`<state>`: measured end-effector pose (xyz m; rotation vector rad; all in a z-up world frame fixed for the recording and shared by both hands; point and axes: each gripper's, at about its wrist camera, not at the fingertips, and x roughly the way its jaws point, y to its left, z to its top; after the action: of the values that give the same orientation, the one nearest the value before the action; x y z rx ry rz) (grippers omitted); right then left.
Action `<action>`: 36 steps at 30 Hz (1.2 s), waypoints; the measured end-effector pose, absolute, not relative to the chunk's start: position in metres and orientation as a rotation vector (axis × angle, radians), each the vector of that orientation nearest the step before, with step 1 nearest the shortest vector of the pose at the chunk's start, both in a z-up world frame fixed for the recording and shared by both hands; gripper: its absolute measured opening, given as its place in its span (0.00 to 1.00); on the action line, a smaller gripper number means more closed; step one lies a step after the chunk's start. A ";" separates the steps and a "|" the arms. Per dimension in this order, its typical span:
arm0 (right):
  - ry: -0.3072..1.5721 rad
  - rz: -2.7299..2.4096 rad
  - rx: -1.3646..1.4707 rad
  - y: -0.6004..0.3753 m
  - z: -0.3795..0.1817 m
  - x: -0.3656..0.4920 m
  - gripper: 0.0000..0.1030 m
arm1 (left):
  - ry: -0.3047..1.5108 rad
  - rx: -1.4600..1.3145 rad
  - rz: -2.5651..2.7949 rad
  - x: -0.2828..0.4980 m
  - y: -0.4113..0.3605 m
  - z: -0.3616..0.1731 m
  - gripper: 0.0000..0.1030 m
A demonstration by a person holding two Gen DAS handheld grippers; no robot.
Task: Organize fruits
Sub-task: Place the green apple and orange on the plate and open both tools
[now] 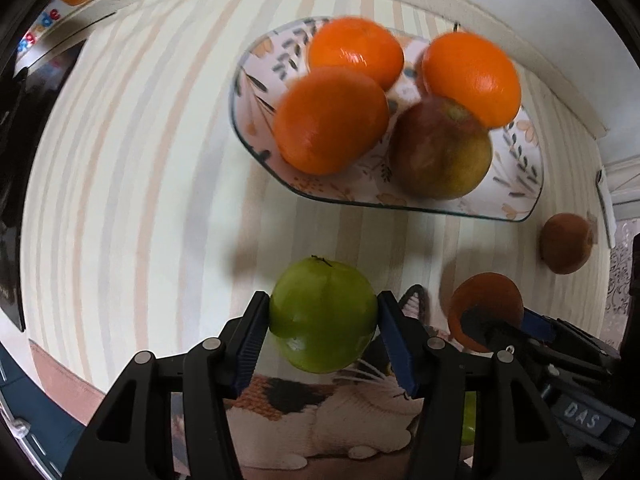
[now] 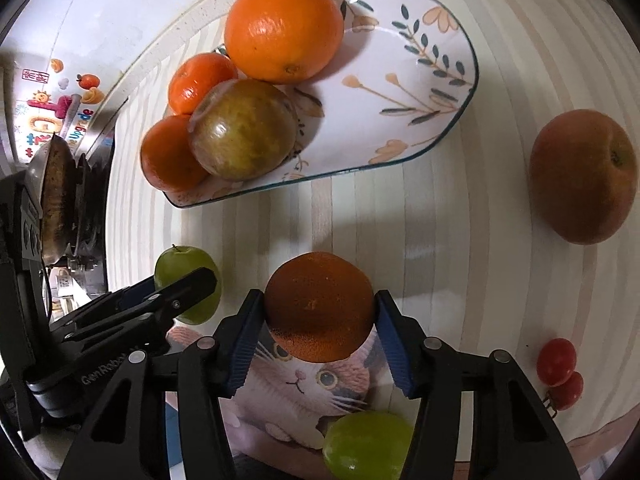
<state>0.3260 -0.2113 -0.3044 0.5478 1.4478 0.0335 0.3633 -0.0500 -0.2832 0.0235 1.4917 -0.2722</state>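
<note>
Holding three oranges (image 2: pixel 282 30) and an apple (image 2: pixel 244 130), the plate (image 2: pixel 420 92); left claw (image 1: pixel 322 316) grips green apple (image 1: pixel 322 316), right claw (image 2: pixel 320 308) an orange (image 2: pixel 320 308).

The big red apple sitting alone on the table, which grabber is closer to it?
Right. The right gripper has the red apple just off to its right; the left gripper sits farther over.

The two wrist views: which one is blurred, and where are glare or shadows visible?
Left wrist view: the oranges on the plate are smeared by motion blur, and the green apple casts a soft shadow. Right wrist view: sharp, with glare spots on the large orange.
</note>
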 end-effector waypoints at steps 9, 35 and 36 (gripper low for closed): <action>1.332 0.053 0.607 -0.238 -0.250 0.334 0.57 | 1.353 -0.094 -0.306 0.394 -0.023 -0.197 0.51; 1.330 -0.140 0.486 -0.308 -0.280 0.459 0.57 | 1.538 -0.021 -0.225 0.526 -0.029 -0.267 0.51; 1.330 -0.142 0.494 -0.308 -0.282 0.461 0.57 | 1.540 -0.020 -0.224 0.525 -0.029 -0.268 0.51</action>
<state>0.4606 -0.3084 -0.2816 0.4937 1.3301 -0.1418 0.5245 -0.0291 -0.2677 -0.0198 1.5400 -0.2238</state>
